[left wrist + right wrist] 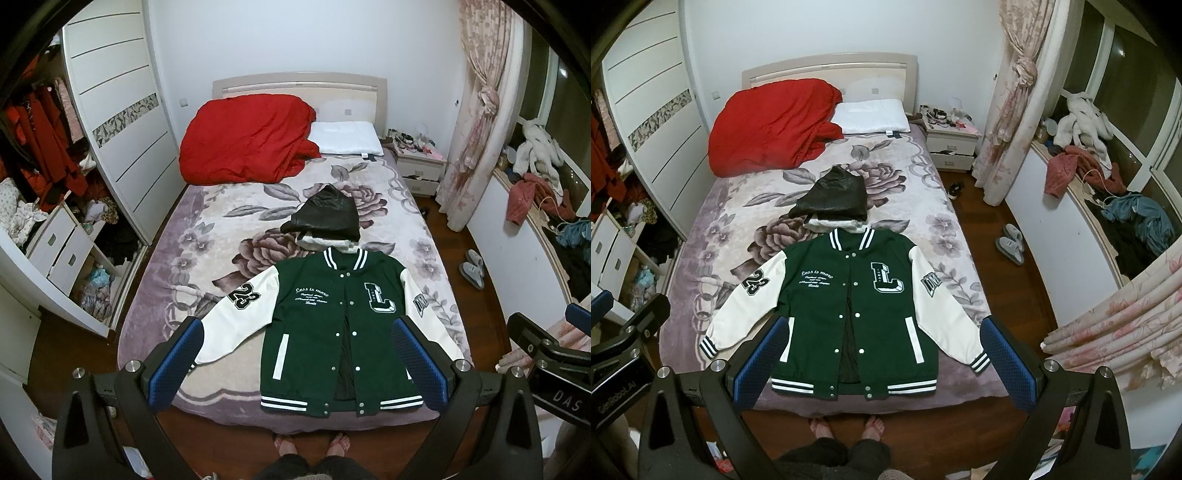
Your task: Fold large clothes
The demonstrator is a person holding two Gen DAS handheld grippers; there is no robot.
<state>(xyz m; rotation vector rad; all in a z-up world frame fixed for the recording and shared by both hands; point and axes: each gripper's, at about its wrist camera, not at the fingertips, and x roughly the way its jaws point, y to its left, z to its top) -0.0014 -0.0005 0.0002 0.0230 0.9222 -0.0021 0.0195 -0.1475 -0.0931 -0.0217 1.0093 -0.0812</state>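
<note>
A green varsity jacket (314,332) with white sleeves lies flat, front up and unsnapped, at the foot of the bed; it also shows in the right wrist view (820,317). A folded black garment (325,218) lies on a white one just beyond its collar, also seen in the right wrist view (831,201). My left gripper (295,362) is open and empty, held high above the jacket. My right gripper (882,362) is open and empty, also high above it. Each gripper shows at the edge of the other's view.
The bed (207,236) has a floral blanket, a red duvet (247,136) and a white pillow (345,138) at the head. An open wardrobe (44,147) stands left. A nightstand (419,162), curtains, slippers (472,267) and a cluttered windowsill are right. The person's feet (846,424) are at the bed's foot.
</note>
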